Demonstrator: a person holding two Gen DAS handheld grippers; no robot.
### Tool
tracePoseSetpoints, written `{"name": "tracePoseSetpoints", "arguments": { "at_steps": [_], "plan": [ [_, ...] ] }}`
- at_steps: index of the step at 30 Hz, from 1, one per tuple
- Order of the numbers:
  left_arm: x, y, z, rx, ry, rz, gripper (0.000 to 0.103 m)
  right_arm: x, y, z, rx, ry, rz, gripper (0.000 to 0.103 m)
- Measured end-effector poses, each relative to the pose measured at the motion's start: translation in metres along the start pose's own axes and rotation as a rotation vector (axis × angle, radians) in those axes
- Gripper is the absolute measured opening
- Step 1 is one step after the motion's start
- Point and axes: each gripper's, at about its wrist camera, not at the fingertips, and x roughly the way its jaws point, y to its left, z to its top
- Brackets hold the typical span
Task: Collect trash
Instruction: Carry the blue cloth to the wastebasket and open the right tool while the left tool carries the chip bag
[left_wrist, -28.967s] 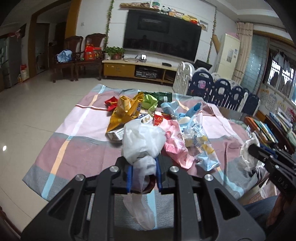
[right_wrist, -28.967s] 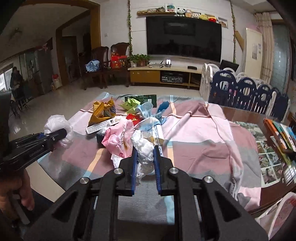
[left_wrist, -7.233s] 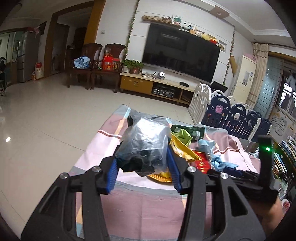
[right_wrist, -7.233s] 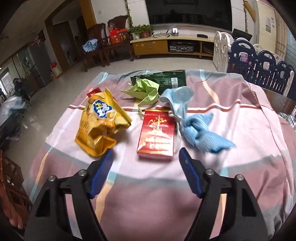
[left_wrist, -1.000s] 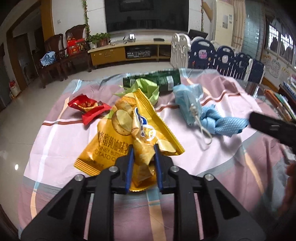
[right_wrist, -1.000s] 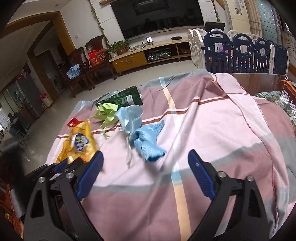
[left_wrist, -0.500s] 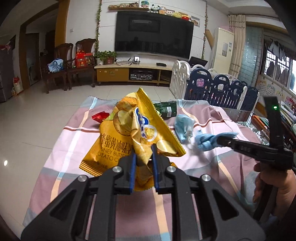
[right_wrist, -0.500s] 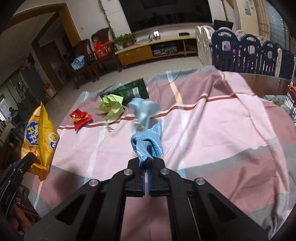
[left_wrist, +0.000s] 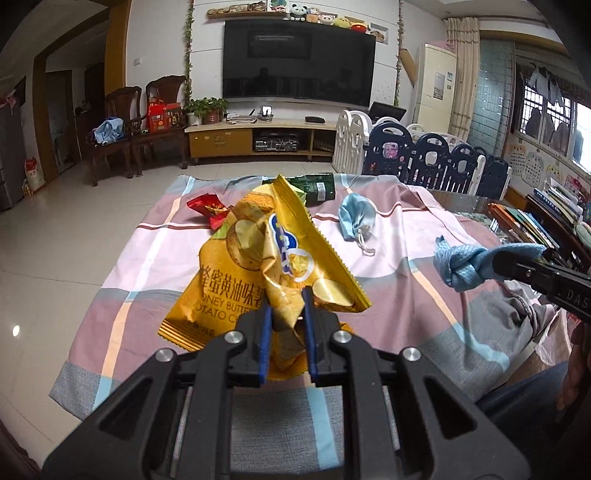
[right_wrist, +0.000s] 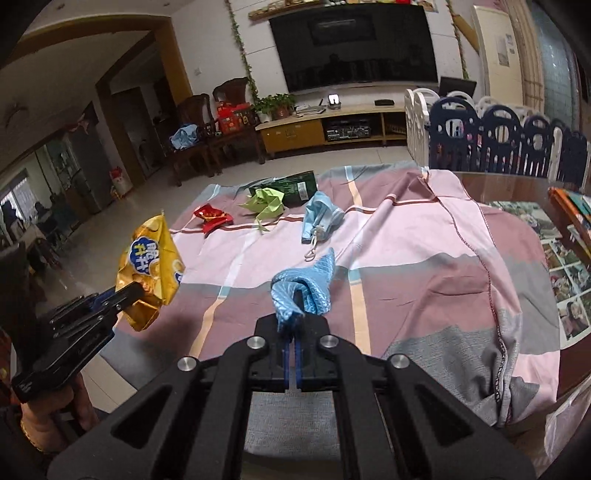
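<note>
My left gripper (left_wrist: 286, 312) is shut on a crumpled yellow chip bag (left_wrist: 266, 258), lifted above the checked cloth (left_wrist: 155, 258). In the right wrist view the same chip bag (right_wrist: 149, 266) hangs at the left in the left gripper (right_wrist: 127, 293). My right gripper (right_wrist: 291, 326) is shut on a knotted blue cloth (right_wrist: 304, 286), also held off the table; from the left wrist view the blue cloth (left_wrist: 460, 266) shows at the right. On the cloth lie a blue face mask (right_wrist: 319, 218), a green wrapper (right_wrist: 266, 201), a red wrapper (right_wrist: 210, 216) and a dark green packet (right_wrist: 291, 186).
The checked cloth hangs over the table's near and left edges above the tiled floor (left_wrist: 44, 236). Bare table with books (right_wrist: 565, 221) lies at the right. A playpen fence (right_wrist: 495, 144) stands behind the table. A person's hand (right_wrist: 55, 410) holds the left gripper.
Both grippers have drawn back and up from the table with their loads. The right gripper, wide open a second ago, has shut on the blue cloth and lifted it away from the mask.
</note>
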Motion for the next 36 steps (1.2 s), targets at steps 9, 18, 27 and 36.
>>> {"name": "tracePoseSetpoints", "arguments": {
  "at_steps": [9, 18, 27, 36],
  "plan": [
    [0.007, 0.001, -0.004, 0.007, 0.020, 0.023, 0.016, 0.003, 0.001, 0.002, -0.006, 0.003, -0.011, 0.002],
    [0.012, 0.001, -0.005, 0.007, 0.035, 0.022, 0.016, -0.065, -0.052, 0.011, 0.144, -0.088, -0.020, 0.002],
    [0.020, -0.022, -0.005, 0.085, 0.050, -0.016, 0.016, -0.206, -0.210, -0.036, 0.330, -0.182, -0.357, 0.002],
    [-0.008, -0.174, 0.032, 0.244, 0.021, -0.265, 0.016, -0.229, -0.336, -0.167, 0.646, 0.022, -0.540, 0.075]
  ]
}}
